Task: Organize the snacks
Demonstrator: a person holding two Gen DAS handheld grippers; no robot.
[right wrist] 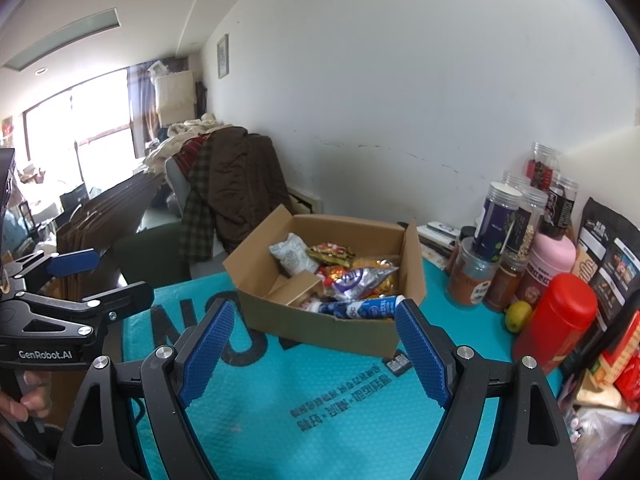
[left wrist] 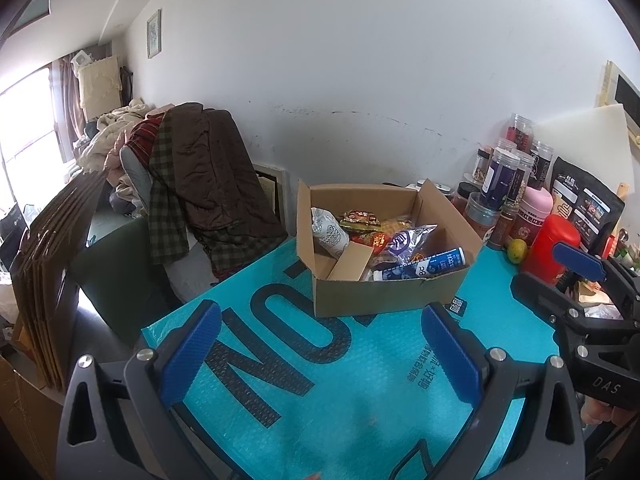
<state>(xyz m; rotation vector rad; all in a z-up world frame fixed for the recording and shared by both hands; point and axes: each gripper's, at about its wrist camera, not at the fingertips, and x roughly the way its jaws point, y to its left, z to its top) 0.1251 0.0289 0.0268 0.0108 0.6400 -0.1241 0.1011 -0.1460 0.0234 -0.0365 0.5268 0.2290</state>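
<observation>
I see both my left gripper (left wrist: 320, 344) and right gripper (right wrist: 314, 344) with jaws spread and empty above the teal desk (right wrist: 320, 420), the snacks (right wrist: 352, 276) lying in the open cardboard box (right wrist: 320, 332) ahead.

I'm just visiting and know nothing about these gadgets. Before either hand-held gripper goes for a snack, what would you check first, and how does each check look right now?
1. Left hand-held gripper open and empty: ok.
2. Right hand-held gripper open and empty: ok.
3. Cardboard box flaps open, snacks reachable from above: ok.
4. Blue-and-white tube lying exposed along the box's near wall: ok.
5. Teal mat bare between the grippers and the box: ok.
6. Room left in the box for more snacks: cannot tell.
</observation>
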